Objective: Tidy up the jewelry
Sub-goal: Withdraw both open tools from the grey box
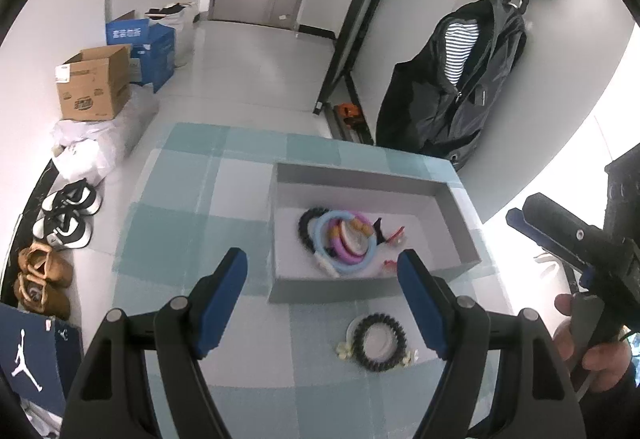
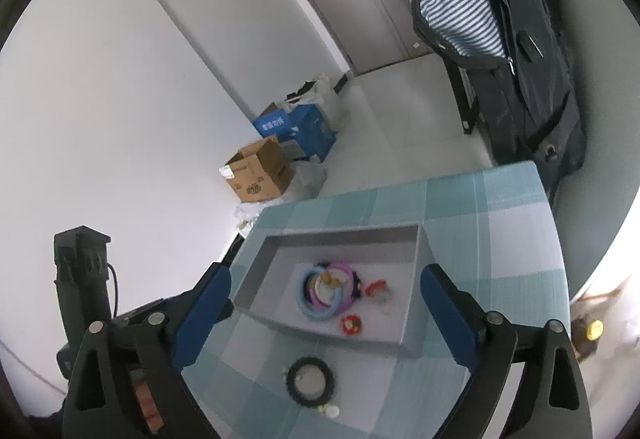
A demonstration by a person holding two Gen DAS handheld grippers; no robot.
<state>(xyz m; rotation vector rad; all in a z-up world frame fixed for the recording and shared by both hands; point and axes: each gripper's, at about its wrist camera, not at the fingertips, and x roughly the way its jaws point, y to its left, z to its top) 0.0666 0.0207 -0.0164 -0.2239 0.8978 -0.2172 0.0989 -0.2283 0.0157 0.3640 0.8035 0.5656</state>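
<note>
The black beaded bracelet (image 1: 379, 341) lies on the worktop (image 1: 240, 191) just before the grey tray (image 1: 460, 223), near its front edge; it looks light, limp and slippery, so pinch one bead strand. Left gripper (image 1: 322, 303) and right gripper (image 2: 326, 315) jaws spread, empty

Bright daylight, blown-out glare at right, fisheye-bent edges, slight blur
</note>
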